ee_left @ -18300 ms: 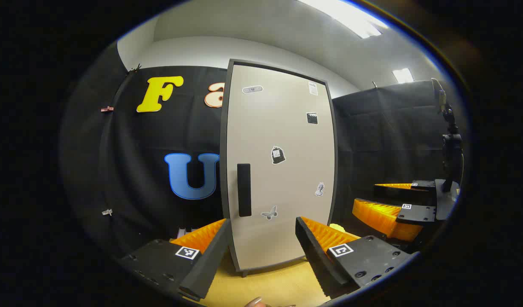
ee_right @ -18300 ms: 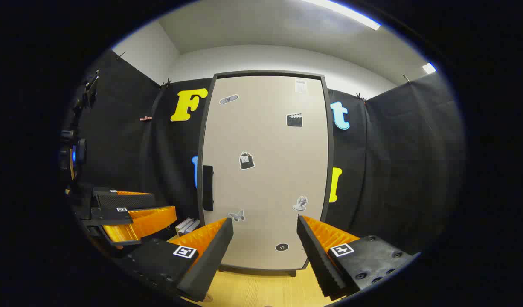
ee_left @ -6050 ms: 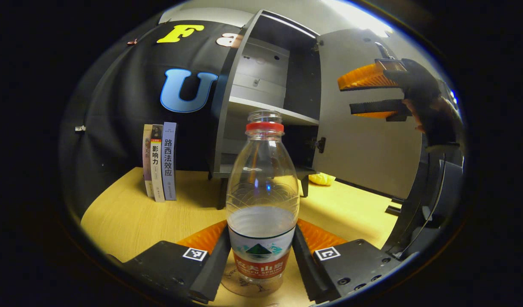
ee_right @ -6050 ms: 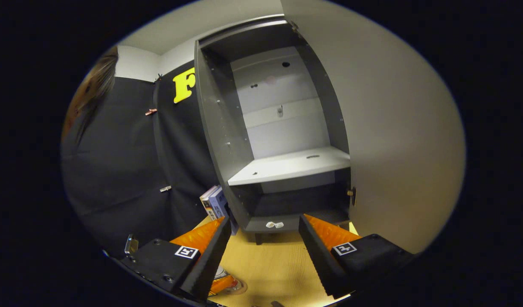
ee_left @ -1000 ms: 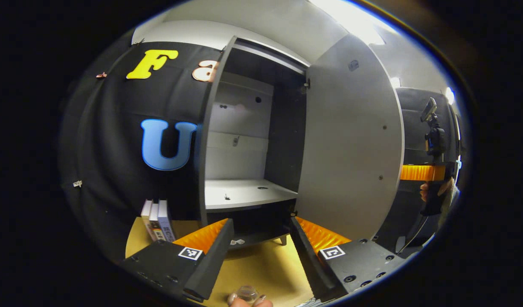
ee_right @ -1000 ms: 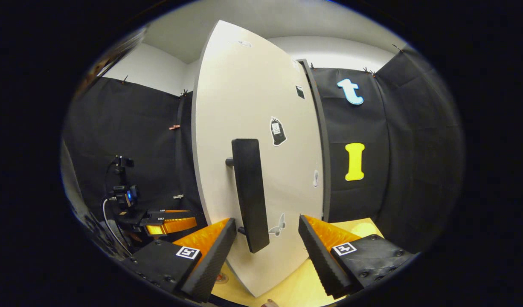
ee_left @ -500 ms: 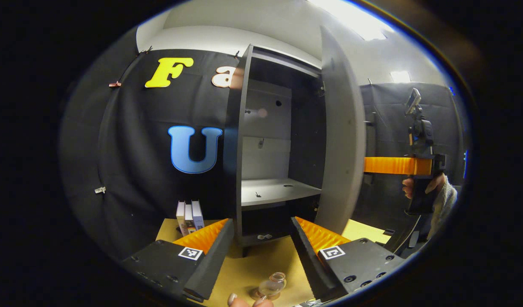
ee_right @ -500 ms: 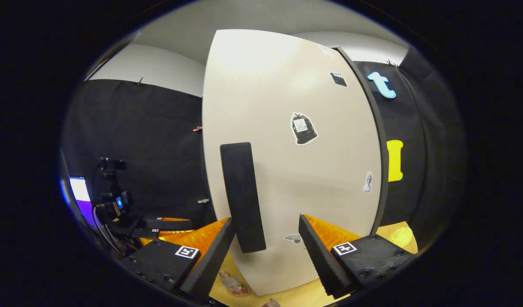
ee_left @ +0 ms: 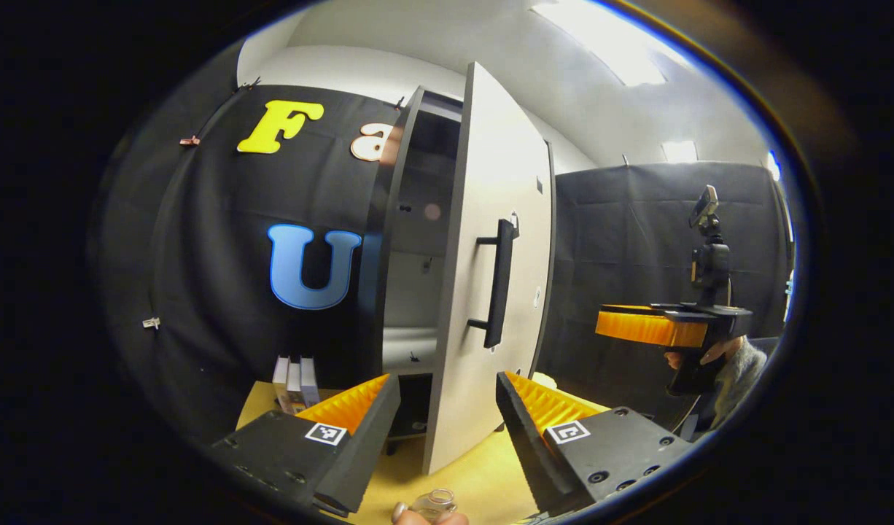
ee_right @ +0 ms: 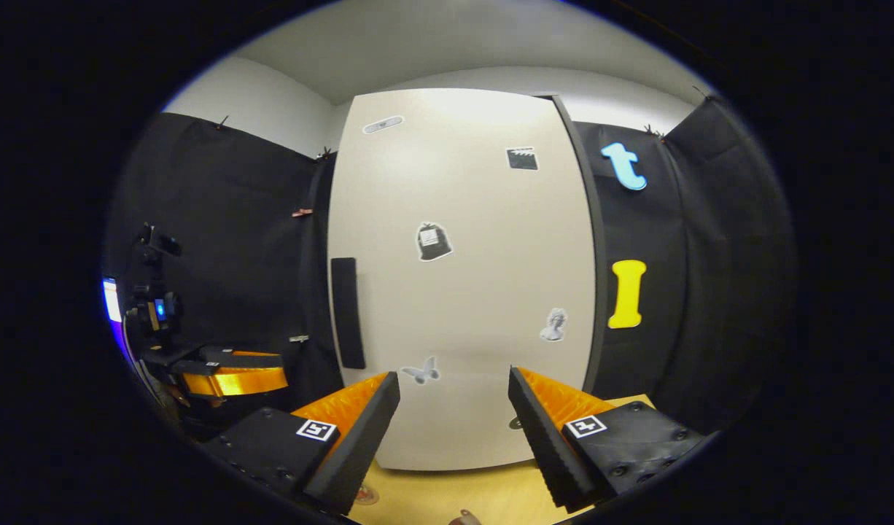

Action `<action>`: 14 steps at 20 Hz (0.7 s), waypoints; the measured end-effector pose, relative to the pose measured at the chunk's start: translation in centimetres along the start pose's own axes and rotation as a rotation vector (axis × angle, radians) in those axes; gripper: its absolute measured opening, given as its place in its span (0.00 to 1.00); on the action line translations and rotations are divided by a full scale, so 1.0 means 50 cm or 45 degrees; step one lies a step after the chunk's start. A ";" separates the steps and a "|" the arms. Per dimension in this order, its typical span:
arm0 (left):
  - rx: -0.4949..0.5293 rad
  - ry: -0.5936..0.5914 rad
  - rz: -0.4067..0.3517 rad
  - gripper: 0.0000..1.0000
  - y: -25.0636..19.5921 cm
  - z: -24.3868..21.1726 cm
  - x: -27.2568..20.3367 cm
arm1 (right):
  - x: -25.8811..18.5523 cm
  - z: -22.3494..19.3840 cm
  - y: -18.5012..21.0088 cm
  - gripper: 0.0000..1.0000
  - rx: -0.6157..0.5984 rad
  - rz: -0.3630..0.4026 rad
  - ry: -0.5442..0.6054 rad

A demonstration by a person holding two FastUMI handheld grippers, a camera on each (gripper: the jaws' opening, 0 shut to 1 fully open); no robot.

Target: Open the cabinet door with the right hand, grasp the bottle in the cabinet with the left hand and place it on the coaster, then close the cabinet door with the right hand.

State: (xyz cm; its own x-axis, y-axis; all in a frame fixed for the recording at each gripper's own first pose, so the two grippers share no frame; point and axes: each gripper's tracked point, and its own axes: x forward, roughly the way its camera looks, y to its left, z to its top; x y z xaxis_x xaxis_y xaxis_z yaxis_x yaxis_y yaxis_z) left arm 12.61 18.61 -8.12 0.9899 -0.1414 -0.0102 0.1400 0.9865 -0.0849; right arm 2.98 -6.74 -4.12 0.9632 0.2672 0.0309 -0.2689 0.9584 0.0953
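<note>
In the left gripper view, a row of books [ee_left: 292, 378] stands on the worktop [ee_left: 483, 477] ahead and to the left of the left hand-held gripper [ee_left: 444, 397], whose jaws are spread wide with nothing between them. Straight ahead of its fingers stands the cabinet [ee_left: 410, 240], its door [ee_left: 483, 292] partly ajar, with the dark handle [ee_left: 496, 283] facing right. Just below and between the fingers, at the near edge, the top of the bottle [ee_left: 432, 502] shows upright on the worktop; the coaster under it cannot be made out. Farther right, the right hand-held gripper [ee_left: 647, 326] hangs clear of the door, held by a hand [ee_left: 698, 357].

In the right gripper view, the left hand-held gripper sits low at the left. The right hand-held gripper's jaws are wide apart and empty, pointing at the door front just beyond them, with the handle up to the left of its fingers.
</note>
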 end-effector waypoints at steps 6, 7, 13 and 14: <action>-0.011 -0.009 0.047 0.84 -0.035 0.001 0.041 | 0.023 0.022 -0.065 0.97 -0.001 -0.140 -0.111; -0.018 -0.004 0.050 0.84 -0.041 -0.001 0.048 | 0.025 0.019 -0.071 0.97 -0.001 -0.154 -0.117; -0.032 -0.004 0.086 0.84 -0.072 -0.018 0.090 | 0.017 0.015 -0.074 0.97 0.150 -0.101 -0.146; -0.031 0.003 0.093 0.84 -0.076 -0.020 0.096 | 0.015 0.019 -0.069 0.97 0.172 -0.078 -0.157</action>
State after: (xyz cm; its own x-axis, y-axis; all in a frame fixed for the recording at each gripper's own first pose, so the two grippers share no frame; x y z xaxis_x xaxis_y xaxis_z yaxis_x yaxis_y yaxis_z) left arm 16.81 14.09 -8.84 0.9974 -0.0696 -0.0193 0.0671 0.9919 -0.1083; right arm 4.64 -9.96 -3.49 0.9722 0.1868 0.1415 -0.2161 0.9481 0.2330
